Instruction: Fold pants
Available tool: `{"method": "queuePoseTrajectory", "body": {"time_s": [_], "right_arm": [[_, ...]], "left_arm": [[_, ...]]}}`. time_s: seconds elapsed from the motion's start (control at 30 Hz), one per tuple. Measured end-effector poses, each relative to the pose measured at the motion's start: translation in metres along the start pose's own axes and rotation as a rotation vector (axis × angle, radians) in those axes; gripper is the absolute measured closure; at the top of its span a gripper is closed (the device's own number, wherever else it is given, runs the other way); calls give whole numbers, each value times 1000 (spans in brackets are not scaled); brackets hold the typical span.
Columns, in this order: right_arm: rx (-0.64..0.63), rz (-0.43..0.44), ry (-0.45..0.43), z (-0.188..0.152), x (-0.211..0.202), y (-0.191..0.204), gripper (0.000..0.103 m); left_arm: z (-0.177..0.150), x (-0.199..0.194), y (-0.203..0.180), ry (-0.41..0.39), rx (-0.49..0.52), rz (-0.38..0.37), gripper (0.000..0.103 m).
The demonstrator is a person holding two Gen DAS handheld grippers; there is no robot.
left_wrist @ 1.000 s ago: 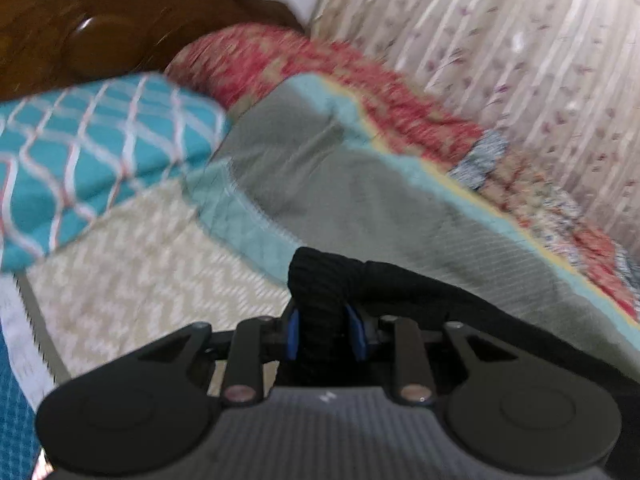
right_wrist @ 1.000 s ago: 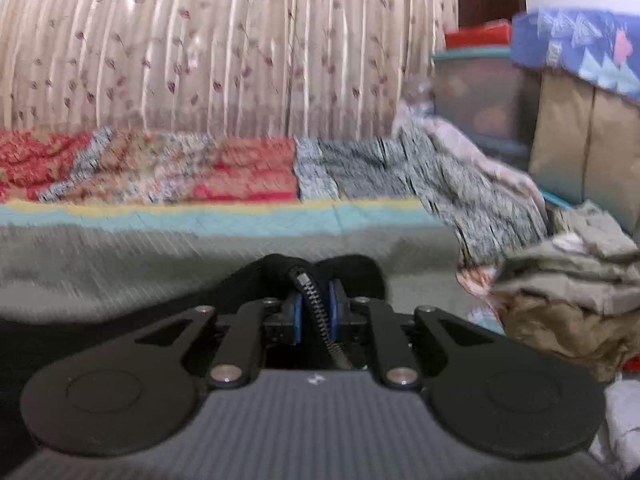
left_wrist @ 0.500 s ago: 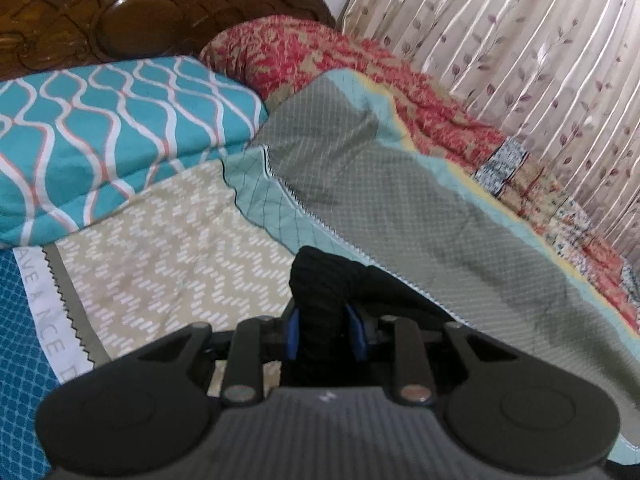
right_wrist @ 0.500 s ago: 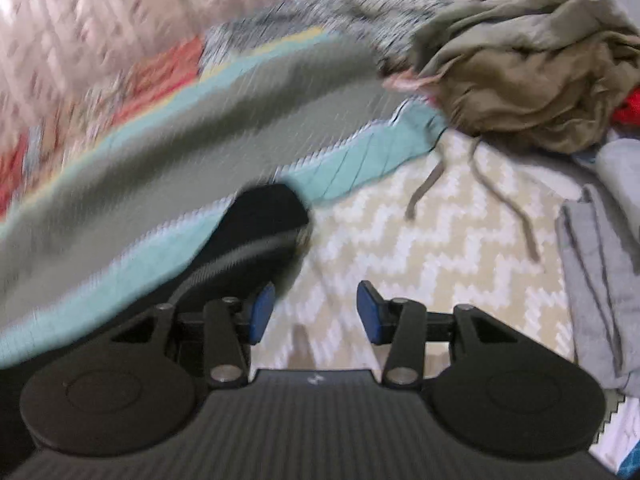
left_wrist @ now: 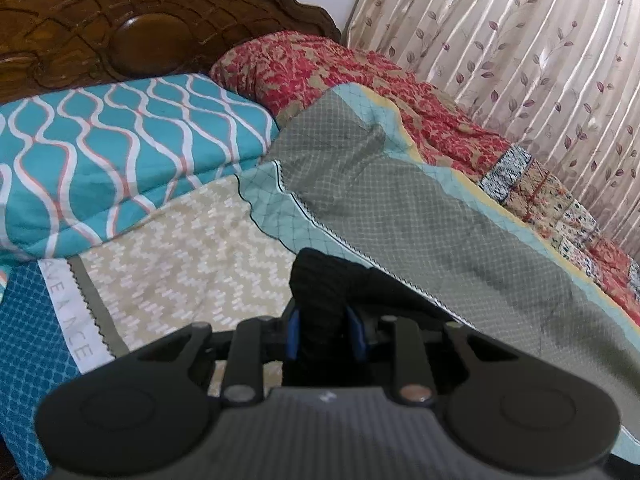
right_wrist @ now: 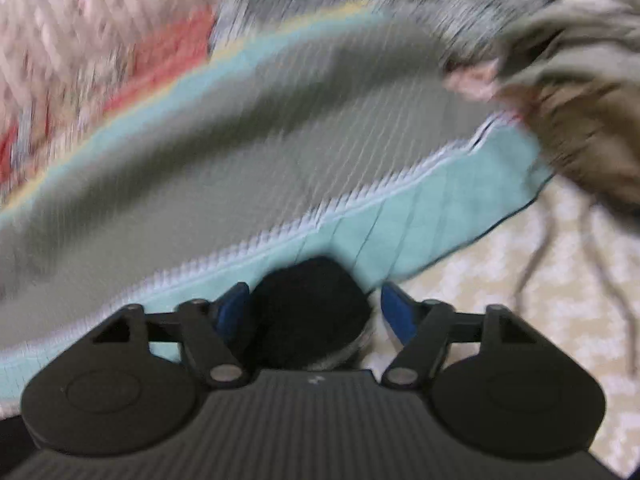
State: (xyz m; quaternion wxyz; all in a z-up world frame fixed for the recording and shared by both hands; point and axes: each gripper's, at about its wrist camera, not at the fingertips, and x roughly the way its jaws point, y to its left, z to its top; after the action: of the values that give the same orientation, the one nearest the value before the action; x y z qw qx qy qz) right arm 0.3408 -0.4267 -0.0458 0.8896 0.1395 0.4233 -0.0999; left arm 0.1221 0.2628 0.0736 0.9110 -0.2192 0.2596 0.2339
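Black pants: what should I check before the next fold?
1. Left gripper clamped on the black knit pants: ok.
2. Right gripper gripping the pants: not ok. Its jaws have just been closing with fabric between them, but one pad stands clear.
3. Right wrist view sharp: not ok, blurred.
4. Beige zigzag bedsheet bare for laying down: ok.
5. Pants lying flat: cannot tell, mostly hidden.
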Motion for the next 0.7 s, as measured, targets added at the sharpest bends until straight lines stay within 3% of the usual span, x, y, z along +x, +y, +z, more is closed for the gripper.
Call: {"method": "queuePoseTrajectory", "body": {"time_s": [0.07, 0.17, 0.23, 0.33, 0.4, 0.43, 0.47, 0.5, 0.53, 0.6, 0.7], "right_arm": [[-47, -1, -106, -6, -19, 8, 85], [41, 43, -332, -5, -67, -2, 85], [56, 40, -414, 5, -82, -4, 84], [78, 42, -368, 38, -66, 9, 77], [77, 59, -351, 54, -50, 22, 58], [54, 51, -330, 58, -41, 27, 35], [48, -8, -325, 61, -35, 32, 31], [65, -40, -339, 55, -39, 28, 31], [103, -3, -363, 46, -47, 18, 31], [159, 100, -371, 30, -55, -5, 33], [201, 119, -306, 5, -55, -39, 38]], "left_arm": [[3, -1, 4, -16, -18, 2, 80], [7, 5, 8, -27, -42, 5, 80], [9, 18, 4, -13, -53, 14, 80], [12, 49, -15, -16, -64, 32, 79], [6, 75, -28, -7, -46, 72, 74], [0, 91, -32, 26, -34, 100, 70], [-6, 102, -33, 74, -32, 129, 70], [-12, 110, -31, 132, -46, 146, 70], [-19, 111, -25, 160, -72, 136, 68], [-30, 100, -14, 142, -85, 119, 61], [-40, 78, -6, 130, -44, 112, 53]]}}
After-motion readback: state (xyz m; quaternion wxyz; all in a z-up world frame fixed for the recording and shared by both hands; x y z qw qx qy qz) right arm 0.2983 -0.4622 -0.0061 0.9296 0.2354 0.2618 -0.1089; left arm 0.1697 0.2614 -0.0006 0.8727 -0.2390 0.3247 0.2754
